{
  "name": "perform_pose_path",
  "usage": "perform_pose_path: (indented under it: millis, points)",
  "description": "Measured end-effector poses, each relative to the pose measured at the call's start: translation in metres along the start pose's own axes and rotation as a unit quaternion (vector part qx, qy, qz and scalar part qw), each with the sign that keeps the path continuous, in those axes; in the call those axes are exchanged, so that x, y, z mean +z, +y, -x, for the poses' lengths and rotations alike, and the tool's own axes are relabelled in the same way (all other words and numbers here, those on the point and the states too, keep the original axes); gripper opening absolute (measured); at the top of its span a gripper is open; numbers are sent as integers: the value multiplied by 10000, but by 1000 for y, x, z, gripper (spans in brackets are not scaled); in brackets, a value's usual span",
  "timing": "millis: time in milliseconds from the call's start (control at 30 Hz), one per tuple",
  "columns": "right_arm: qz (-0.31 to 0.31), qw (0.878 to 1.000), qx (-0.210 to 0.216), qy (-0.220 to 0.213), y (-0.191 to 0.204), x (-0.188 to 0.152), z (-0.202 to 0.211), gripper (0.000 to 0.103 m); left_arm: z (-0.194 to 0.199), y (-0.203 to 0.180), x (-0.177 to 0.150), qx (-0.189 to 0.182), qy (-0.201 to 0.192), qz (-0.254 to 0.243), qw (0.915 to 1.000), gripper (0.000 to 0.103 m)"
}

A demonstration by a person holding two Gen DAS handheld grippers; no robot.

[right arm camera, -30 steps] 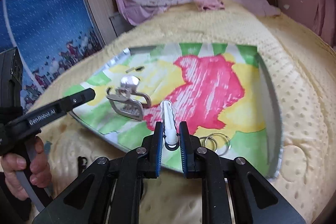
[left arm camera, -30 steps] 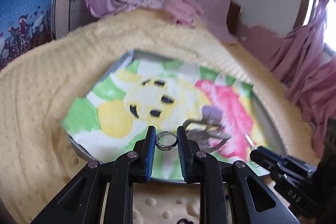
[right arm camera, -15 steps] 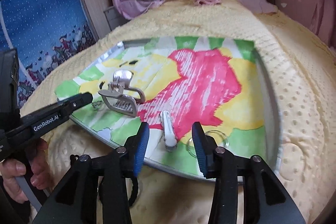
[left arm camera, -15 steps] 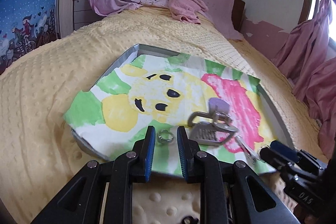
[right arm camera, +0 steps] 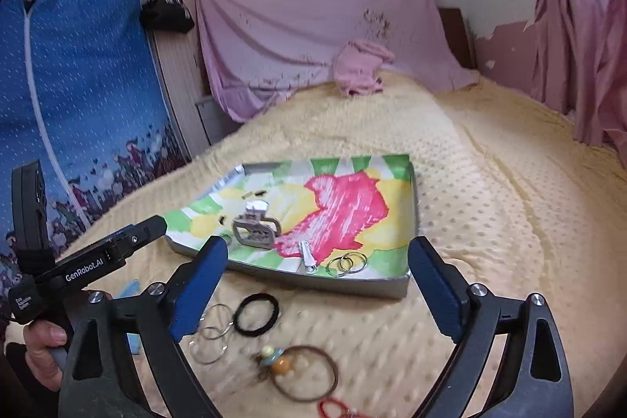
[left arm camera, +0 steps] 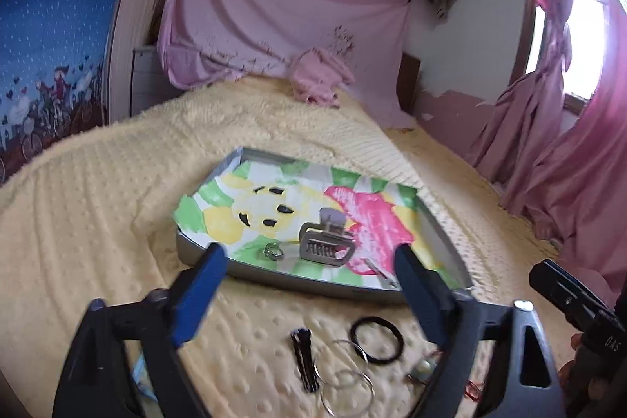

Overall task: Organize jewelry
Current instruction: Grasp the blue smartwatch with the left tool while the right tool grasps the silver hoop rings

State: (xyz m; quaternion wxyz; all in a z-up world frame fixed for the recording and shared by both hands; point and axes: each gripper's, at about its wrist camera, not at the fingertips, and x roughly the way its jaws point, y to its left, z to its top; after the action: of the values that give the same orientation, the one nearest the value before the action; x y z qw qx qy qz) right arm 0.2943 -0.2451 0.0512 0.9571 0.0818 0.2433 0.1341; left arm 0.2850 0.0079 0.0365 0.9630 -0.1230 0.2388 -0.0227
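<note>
A metal tray [left arm camera: 274, 271] [right arm camera: 345, 285] lined with a colourful drawing lies on the yellow bedspread. In it lie a silver hair claw [left arm camera: 327, 241] [right arm camera: 256, 230], a small ring [left arm camera: 273, 251], a white clip [right arm camera: 307, 255] and two linked rings [right arm camera: 347, 263]. In front of the tray lie a black hair band [left arm camera: 377, 339] [right arm camera: 256, 314], thin hoops [left arm camera: 345, 379] [right arm camera: 211, 333], a black hairpin [left arm camera: 305, 359], a beaded brown band [right arm camera: 301, 373] and a red band [right arm camera: 337, 410]. My left gripper [left arm camera: 309, 285] and right gripper [right arm camera: 317, 281] are both wide open, empty, above these loose items.
The yellow dotted bedspread [left arm camera: 98, 222] covers the bed. Pink cloth [left arm camera: 274, 34] hangs at the back, pink curtains [left arm camera: 568, 143] at the right, a blue patterned wardrobe [right arm camera: 78, 85] at the left. A pink bundle [right arm camera: 362, 67] lies at the far end.
Both grippers have let go, the left of the small ring and the right of the white clip, both now lying in the tray. Both have opened wide and pulled back toward the near side.
</note>
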Motion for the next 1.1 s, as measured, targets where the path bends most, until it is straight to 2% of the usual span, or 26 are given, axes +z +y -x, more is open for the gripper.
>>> perform_pose_path:
  millis: [33,200,467,733,1100]
  points:
    - [-4,10000,-4,-69,1,-2,9,102,10,-1,-2,-14,-98,-51,9999,96]
    - [49,9992,-71,-398,6,-18,60,102,56,-8,-13,-150,-486,-361,9981,103]
    - [221,9978,-256,-567,23,-50,116,102,109,6,-47,33,-597,-437,9973,103]
    - [385,9981,-204,-433,47,-79,132,102,139,30,-78,498,-546,-554,9957,103]
    - [487,9984,-238,-183,64,-100,114,102,136,56,-93,857,-349,-626,9937,103]
